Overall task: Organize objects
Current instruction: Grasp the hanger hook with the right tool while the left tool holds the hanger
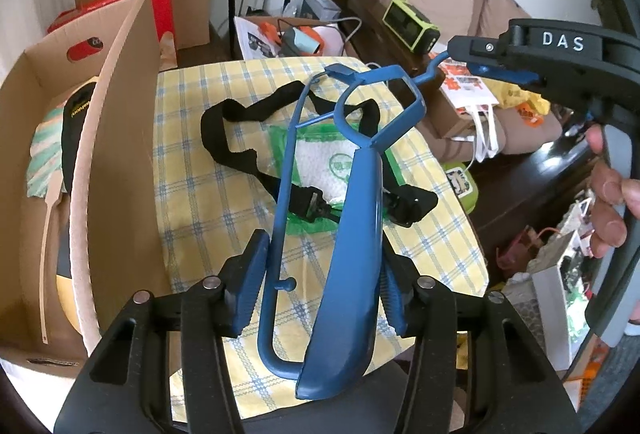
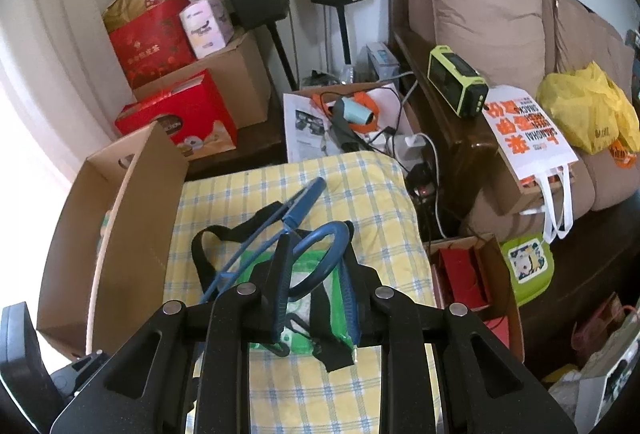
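Observation:
A blue metal frame (image 1: 356,234) with a broad handle and a thin side rod hangs above the yellow checked cloth (image 1: 208,218). My left gripper (image 1: 320,290) is shut on its handle end, one pad on the rod and one on the handle. My right gripper (image 1: 476,60) is shut on the frame's far hooked end. In the right wrist view the frame's blue ring (image 2: 320,234) runs between that gripper's (image 2: 316,286) fingers. A black strap (image 1: 228,130) and a green and white packet (image 1: 320,162) lie on the cloth below.
An open cardboard box (image 1: 120,154) holding a fan and other things stands at the table's left edge. Red gift boxes (image 2: 176,114) and speakers stand behind. A sofa (image 2: 480,18) with bags and a green radio (image 2: 456,86) is on the right. A person's hand (image 1: 608,202) grips the right handle.

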Demonstrator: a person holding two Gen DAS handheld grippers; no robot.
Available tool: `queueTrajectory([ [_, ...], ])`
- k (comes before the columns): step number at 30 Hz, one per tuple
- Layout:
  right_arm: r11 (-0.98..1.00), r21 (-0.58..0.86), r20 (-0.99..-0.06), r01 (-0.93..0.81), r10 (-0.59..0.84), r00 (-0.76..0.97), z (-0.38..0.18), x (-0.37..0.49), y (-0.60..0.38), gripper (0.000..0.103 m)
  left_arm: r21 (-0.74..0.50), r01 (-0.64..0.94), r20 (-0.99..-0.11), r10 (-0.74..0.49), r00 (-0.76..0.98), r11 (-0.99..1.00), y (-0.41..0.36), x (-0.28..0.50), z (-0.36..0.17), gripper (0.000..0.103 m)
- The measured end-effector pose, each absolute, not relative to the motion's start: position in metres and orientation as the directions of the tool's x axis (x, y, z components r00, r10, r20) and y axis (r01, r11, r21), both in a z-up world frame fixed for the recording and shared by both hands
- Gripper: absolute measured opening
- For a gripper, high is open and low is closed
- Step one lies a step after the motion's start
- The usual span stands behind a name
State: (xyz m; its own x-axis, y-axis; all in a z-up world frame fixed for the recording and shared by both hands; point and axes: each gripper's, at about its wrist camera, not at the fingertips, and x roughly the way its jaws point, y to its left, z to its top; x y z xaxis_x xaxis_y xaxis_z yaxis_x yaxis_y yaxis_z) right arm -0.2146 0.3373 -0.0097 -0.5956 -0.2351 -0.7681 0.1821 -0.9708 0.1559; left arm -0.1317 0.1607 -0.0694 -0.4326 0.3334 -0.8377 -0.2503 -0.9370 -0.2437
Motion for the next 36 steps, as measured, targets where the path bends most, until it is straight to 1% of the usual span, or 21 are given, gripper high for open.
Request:
queueTrajectory([
  [2,-0.969,0.157,-0.764,0.189,-0.241,-0.598,-0.005,-0.214,0.336,0.022,-0.247,-0.253,-0.829,0.339,-0.445,-0.936,0.159,-0.13,-0.066,0.045],
  [4,-0.966,0.168,-0.759,0.199,-0.255,-0.599,0.003,-0.215,0.334,0.021,-0.242,-0.263,-0.816,0.343,-0.465,-0.934,0.16,-0.128,-0.058,0.033],
  [5,-0.963,0.172,-0.755,0.207,-0.264,-0.6,0.007,-0.215,0.332,0.021,-0.237,-0.268,-0.814,0.341,-0.47,-0.934,0.161,-0.127,-0.055,0.029],
  [7,-0.958,0.17,-0.753,0.232,-0.278,-0.597,0.016,-0.214,0.322,0.021,-0.223,-0.275,-0.815,0.334,-0.473,-0.935,0.164,-0.126,-0.05,0.029],
  [11,-0.96,0.111,-0.753,0.257,-0.25,-0.609,0.023,-0.209,0.304,0.019,-0.234,-0.273,-0.822,0.34,-0.457,-0.933,0.163,-0.128,-0.054,0.029],
  [13,-0.958,0.12,-0.763,0.259,-0.256,-0.593,0.016,-0.208,0.303,0.017,-0.234,-0.271,-0.831,0.336,-0.443,-0.934,0.161,-0.13,-0.061,0.029],
  [16,-0.959,0.139,-0.783,0.249,-0.26,-0.565,-0.005,-0.208,0.308,0.013,-0.243,-0.265,-0.84,0.339,-0.423,-0.933,0.157,-0.133,-0.072,0.029],
  [17,-0.959,0.145,-0.79,0.242,-0.26,-0.556,-0.011,-0.209,0.31,0.011,-0.247,-0.266,-0.844,0.342,-0.414,-0.932,0.157,-0.136,-0.076,0.03],
  [19,-0.961,0.15,-0.796,0.234,-0.258,-0.548,-0.02,-0.209,0.314,0.011,-0.25,-0.272,-0.852,0.345,-0.394,-0.929,0.159,-0.14,-0.084,0.032],
  [21,-0.959,0.162,-0.798,0.232,-0.266,-0.541,-0.024,-0.208,0.316,0.011,-0.27,-0.266,-0.851,0.359,-0.383,-0.925,0.159,-0.141,-0.09,0.04],
  [23,-0.958,0.167,-0.798,0.232,-0.27,-0.539,-0.027,-0.208,0.319,0.011,-0.298,-0.266,-0.848,0.382,-0.367,-0.917,0.162,-0.142,-0.094,0.044],
  [28,-0.951,0.218,-0.8,0.221,-0.304,-0.518,-0.035,-0.206,0.334,0.011,-0.355,-0.258,-0.85,0.425,-0.311,-0.899,0.173,-0.147,-0.108,0.049],
  [30,-0.936,0.282,-0.792,0.212,-0.352,-0.499,-0.036,-0.208,0.345,0.011,-0.372,-0.262,-0.846,0.442,-0.299,-0.89,0.178,-0.147,-0.11,0.052],
  [33,-0.891,0.407,-0.751,0.203,-0.453,-0.48,-0.032,-0.213,0.359,0.011,-0.383,-0.269,-0.84,0.454,-0.296,-0.884,0.183,-0.145,-0.109,0.056],
  [36,-0.854,0.476,-0.703,0.209,-0.512,-0.493,-0.023,-0.217,0.366,0.011,-0.393,-0.274,-0.837,0.465,-0.289,-0.878,0.188,-0.144,-0.106,0.058],
])
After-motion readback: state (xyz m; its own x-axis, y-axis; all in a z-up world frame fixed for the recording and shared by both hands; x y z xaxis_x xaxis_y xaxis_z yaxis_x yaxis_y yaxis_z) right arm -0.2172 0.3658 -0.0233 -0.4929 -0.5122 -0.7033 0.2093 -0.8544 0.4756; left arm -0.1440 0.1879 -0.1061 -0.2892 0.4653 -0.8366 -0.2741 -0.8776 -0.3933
